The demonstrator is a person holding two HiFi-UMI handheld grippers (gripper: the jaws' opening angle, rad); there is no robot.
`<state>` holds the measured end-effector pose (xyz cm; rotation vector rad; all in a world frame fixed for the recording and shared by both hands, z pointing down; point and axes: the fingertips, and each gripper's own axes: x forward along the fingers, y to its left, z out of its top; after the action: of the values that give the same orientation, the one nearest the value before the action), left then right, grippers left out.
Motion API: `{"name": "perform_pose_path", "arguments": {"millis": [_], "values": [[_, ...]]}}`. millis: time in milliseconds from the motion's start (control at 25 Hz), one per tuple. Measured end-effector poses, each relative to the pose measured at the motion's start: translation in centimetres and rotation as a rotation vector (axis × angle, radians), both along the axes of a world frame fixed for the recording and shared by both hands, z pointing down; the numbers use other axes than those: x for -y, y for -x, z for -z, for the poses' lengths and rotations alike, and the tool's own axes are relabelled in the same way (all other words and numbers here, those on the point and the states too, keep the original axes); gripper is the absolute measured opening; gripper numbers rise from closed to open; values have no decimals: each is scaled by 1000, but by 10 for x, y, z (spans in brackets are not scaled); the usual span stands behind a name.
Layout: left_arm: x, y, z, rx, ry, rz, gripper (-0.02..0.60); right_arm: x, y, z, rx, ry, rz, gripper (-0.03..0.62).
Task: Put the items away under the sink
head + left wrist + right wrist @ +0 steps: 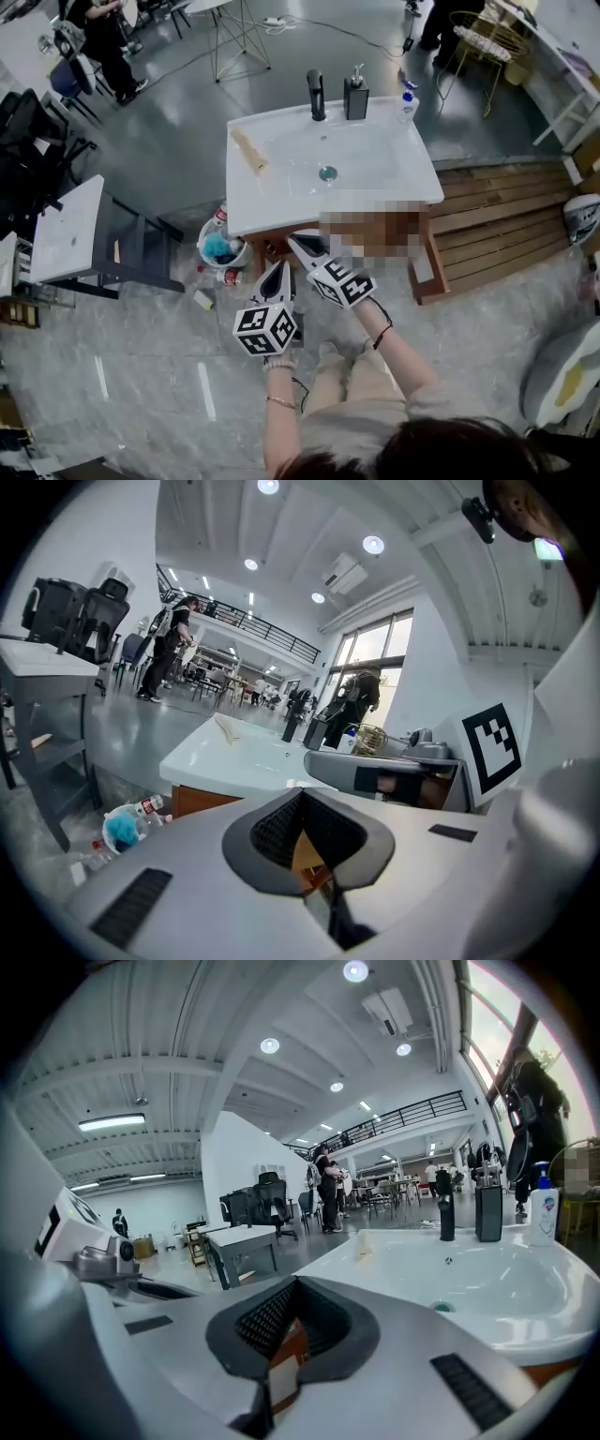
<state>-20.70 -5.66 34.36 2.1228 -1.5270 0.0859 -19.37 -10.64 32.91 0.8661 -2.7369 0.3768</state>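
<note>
A white sink [272,208] tops a wooden cabinet [425,274] straight ahead. On it stand a black faucet [317,96], a black soap dispenser [355,97] and a blue-capped bottle [406,103]; a beige item [250,150] lies on its left side. By the cabinet's left foot sit a pail with something blue [222,249], a bottle [225,276] and a small box [203,299]. My left gripper [278,272] and right gripper [298,242] hover side by side at the sink's front edge, both shut with nothing between the jaws [305,832] [291,1321].
A grey table with a white top [66,230] stands to the left. A wooden slatted platform [497,225] lies to the right of the cabinet. Behind the sink are a wire chair [483,42] and people standing. Black chairs crowd the far left.
</note>
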Motion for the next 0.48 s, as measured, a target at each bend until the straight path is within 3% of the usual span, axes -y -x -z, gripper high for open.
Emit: {"name": "perform_pose_path", "arguments": {"millis": [480], "values": [[28, 19, 59, -31, -120, -74, 3, 21, 12, 48, 34, -38, -40, 17]]}}
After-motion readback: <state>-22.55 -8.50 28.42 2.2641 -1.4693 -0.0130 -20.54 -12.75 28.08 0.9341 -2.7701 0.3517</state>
